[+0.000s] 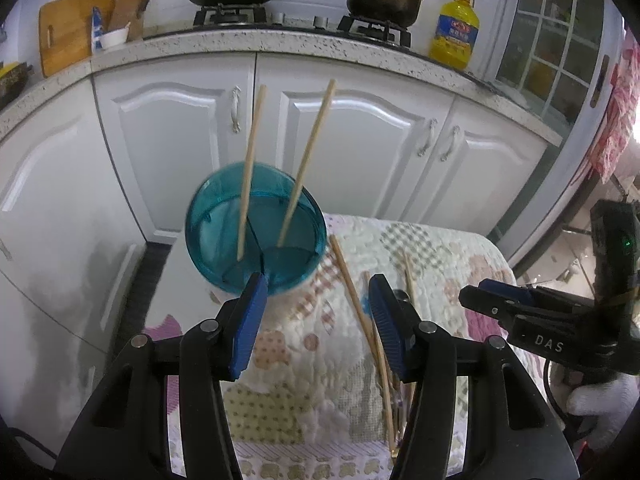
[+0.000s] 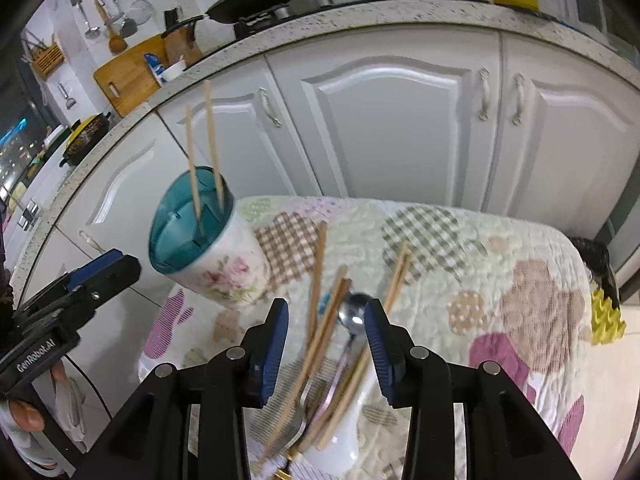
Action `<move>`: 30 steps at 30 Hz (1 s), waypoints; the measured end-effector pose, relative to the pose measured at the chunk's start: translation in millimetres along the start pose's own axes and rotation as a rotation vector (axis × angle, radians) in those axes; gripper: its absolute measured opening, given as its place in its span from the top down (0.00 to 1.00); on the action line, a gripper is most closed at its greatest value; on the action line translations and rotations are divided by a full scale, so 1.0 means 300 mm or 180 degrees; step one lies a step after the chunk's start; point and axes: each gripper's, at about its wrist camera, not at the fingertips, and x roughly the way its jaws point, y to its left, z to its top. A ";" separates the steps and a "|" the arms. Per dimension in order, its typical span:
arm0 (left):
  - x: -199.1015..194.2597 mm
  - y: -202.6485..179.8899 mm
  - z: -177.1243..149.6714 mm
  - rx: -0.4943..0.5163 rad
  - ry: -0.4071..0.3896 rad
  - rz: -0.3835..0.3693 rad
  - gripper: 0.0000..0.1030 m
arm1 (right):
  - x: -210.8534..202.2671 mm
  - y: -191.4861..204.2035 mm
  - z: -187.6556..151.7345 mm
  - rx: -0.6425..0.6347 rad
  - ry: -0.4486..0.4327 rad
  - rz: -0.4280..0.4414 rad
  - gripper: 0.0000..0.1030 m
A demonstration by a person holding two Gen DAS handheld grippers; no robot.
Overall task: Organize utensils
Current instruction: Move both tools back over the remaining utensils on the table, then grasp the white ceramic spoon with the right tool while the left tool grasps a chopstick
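On the quilted table (image 2: 460, 280), a floral holder with a blue insert (image 2: 192, 232) stands at the far left edge with two chopsticks (image 1: 248, 184) already upright in it. Loose chopsticks (image 2: 320, 272), a spoon (image 2: 352, 312) and a fork (image 2: 294, 426) lie nearer, to its right. Both claws are released and empty: the left claw (image 1: 320, 320) near the holder, the right claw (image 2: 326, 344) over the pile. Sorting looks under way; next, the right claw likely must close on one utensil.
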 end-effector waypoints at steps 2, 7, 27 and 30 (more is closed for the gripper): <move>0.011 0.003 -0.019 -0.0027 0.0051 -0.0029 0.49 | 0.011 -0.039 -0.027 0.0087 0.0048 -0.0036 0.63; 0.053 0.001 -0.079 -0.0072 0.0228 -0.0117 0.49 | 0.067 -0.120 -0.087 0.0285 0.0214 -0.0066 0.63; 0.176 -0.075 -0.177 0.0079 0.0601 -0.0334 0.49 | 0.334 -0.200 -0.104 0.0624 0.0579 0.0203 0.88; 0.201 -0.086 -0.188 0.0080 0.0665 -0.0368 0.49 | 0.302 -0.230 -0.118 0.0673 0.0544 0.0223 0.88</move>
